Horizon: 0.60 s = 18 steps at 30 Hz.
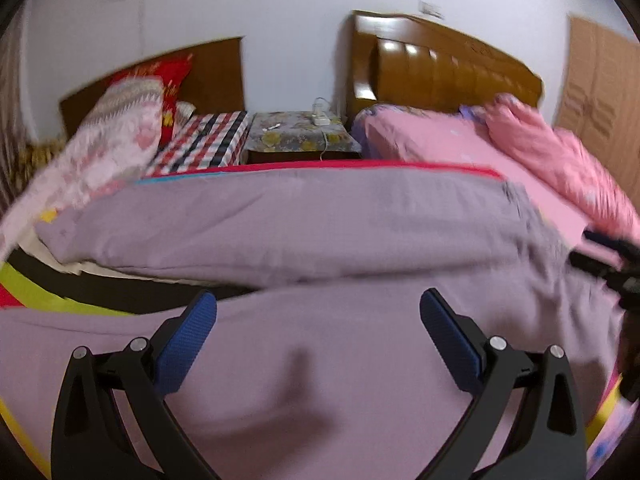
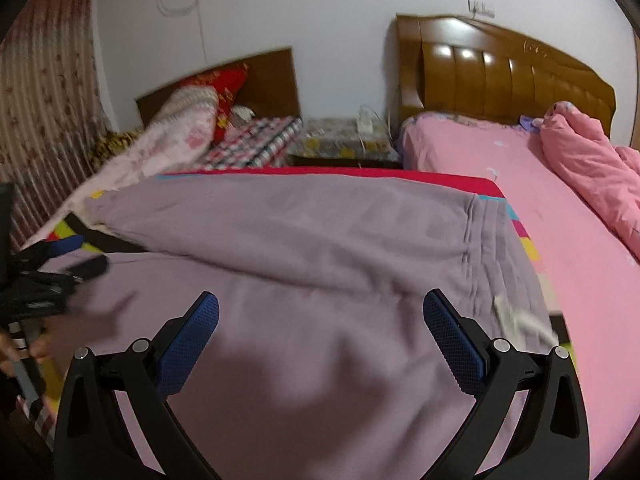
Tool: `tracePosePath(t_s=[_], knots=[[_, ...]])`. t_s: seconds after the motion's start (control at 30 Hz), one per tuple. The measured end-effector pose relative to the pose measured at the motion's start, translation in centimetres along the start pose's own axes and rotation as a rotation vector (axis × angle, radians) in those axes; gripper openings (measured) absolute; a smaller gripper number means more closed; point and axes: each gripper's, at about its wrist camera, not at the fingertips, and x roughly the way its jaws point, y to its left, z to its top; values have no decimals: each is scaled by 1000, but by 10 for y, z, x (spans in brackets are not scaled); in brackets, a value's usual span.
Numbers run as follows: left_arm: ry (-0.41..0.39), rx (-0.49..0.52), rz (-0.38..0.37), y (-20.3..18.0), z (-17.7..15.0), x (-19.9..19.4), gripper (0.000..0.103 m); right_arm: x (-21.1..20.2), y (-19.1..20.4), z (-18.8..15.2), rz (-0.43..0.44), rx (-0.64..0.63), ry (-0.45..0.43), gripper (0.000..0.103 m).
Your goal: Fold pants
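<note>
Lilac pants [image 1: 304, 216] lie spread on a colourful mat, legs toward the left, waistband at the right; they also fill the right wrist view [image 2: 304, 240], with the waistband [image 2: 486, 236] and a white drawstring [image 2: 520, 320] at the right. My left gripper [image 1: 318, 312] is open and empty above the near leg. My right gripper [image 2: 320, 312] is open and empty above the cloth near the waist. The right gripper shows at the right edge of the left wrist view [image 1: 600, 256]; the left gripper shows at the left edge of the right wrist view [image 2: 68, 256].
A pink bed [image 2: 520, 184] with a bunched pink quilt [image 2: 588, 160] and wooden headboard [image 1: 452, 64] lies to the right. A nightstand [image 1: 298, 136] stands behind. A second bed with checked sheet [image 1: 208, 140] and pillows [image 1: 116, 128] is at the left, a curtain [image 2: 40, 100] beyond.
</note>
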Motion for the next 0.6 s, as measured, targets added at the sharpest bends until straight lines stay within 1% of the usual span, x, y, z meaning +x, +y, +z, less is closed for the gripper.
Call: tracePosePath(t_s=[0.07, 0.13, 0.17, 0.23, 0.3, 0.33, 0.4, 0.5, 0.57, 0.6], knots=[[-19, -82, 2, 1, 18, 19, 102, 27, -11, 22, 2, -34, 19, 99], [-2, -129, 11, 2, 31, 38, 102, 60, -24, 47, 29, -66, 67, 99], [16, -159, 4, 4, 39, 52, 102, 71, -28, 56, 51, -86, 84, 99], [54, -193, 5, 7, 49, 75, 102, 109, -37, 80, 115, -154, 139, 99], [115, -227, -2, 9, 52, 99, 102, 142, -41, 98, 129, -234, 183, 99], [136, -240, 7, 10, 51, 106, 102, 154, -43, 105, 132, -273, 198, 99], [118, -266, 38, 14, 44, 111, 101, 187, -49, 122, 191, -362, 237, 99], [77, -274, 77, 17, 32, 112, 101, 228, -58, 140, 290, -421, 321, 98], [69, -260, 87, 19, 28, 112, 102, 251, -61, 145, 334, -463, 380, 90], [71, -252, 85, 19, 27, 113, 102, 262, -63, 149, 366, -469, 413, 77]])
